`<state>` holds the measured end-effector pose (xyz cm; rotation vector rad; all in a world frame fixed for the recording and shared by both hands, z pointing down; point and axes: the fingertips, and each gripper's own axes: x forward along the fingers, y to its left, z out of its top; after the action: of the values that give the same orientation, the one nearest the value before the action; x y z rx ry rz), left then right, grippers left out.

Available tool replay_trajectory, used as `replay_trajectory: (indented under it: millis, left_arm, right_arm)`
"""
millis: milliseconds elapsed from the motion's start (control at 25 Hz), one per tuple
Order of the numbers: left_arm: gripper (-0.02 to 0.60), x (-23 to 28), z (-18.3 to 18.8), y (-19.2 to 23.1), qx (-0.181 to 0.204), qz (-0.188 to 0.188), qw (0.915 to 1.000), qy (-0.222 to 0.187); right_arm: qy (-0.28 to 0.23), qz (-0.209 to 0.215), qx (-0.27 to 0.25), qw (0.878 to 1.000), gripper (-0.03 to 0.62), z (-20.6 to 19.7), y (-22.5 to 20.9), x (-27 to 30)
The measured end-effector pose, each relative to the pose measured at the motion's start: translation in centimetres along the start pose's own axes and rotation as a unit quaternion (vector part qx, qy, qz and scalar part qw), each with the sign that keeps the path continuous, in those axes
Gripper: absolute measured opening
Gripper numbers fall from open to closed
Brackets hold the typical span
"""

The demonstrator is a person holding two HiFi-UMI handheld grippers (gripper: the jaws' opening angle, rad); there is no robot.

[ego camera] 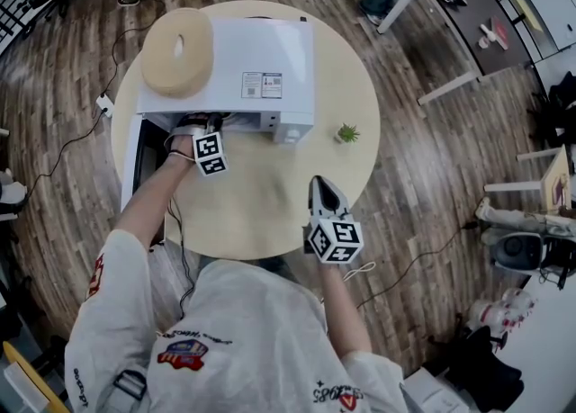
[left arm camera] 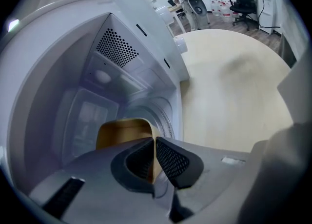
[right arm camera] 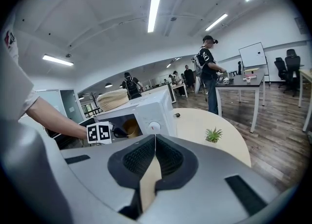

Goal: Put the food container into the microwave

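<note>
A white microwave (ego camera: 261, 69) stands at the back of the round table (ego camera: 261, 204) with its door (ego camera: 133, 164) swung open to the left. My left gripper (left arm camera: 155, 142) reaches into the cavity, shut on the rim of a tan food container (left arm camera: 122, 129) that sits low inside, near the turntable. In the head view the left gripper (ego camera: 210, 128) is at the opening and its tips are hidden under the microwave's top. The right gripper view shows the container (right arm camera: 130, 127) inside the opening. My right gripper (ego camera: 319, 184) hovers over the table's near right side, shut and empty.
A thick tan ring-shaped roll (ego camera: 178, 51) lies on top of the microwave. A small potted plant (ego camera: 347, 133) stands on the table right of the microwave. Cables run over the wooden floor at left. Desks (ego camera: 468, 15) and people stand further off.
</note>
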<state>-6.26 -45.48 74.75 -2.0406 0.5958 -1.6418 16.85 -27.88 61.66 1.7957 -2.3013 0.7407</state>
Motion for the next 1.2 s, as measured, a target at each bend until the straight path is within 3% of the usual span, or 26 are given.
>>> replay_trajectory:
  millis: [920,1200]
  left_arm:
    - [0.022,0.5,0.1,0.1,0.003,0.015,0.9999,0.002]
    - [0.052,0.2,0.2,0.5,-0.009,0.026,0.9996,-0.004]
  right_arm:
    - [-0.007,-0.023,0.013,1.000,-0.006,-0.2,-1.4,-1.2]
    - [-0.006,-0.023,0.012,1.000,-0.006,-0.2,-1.1,-1.4]
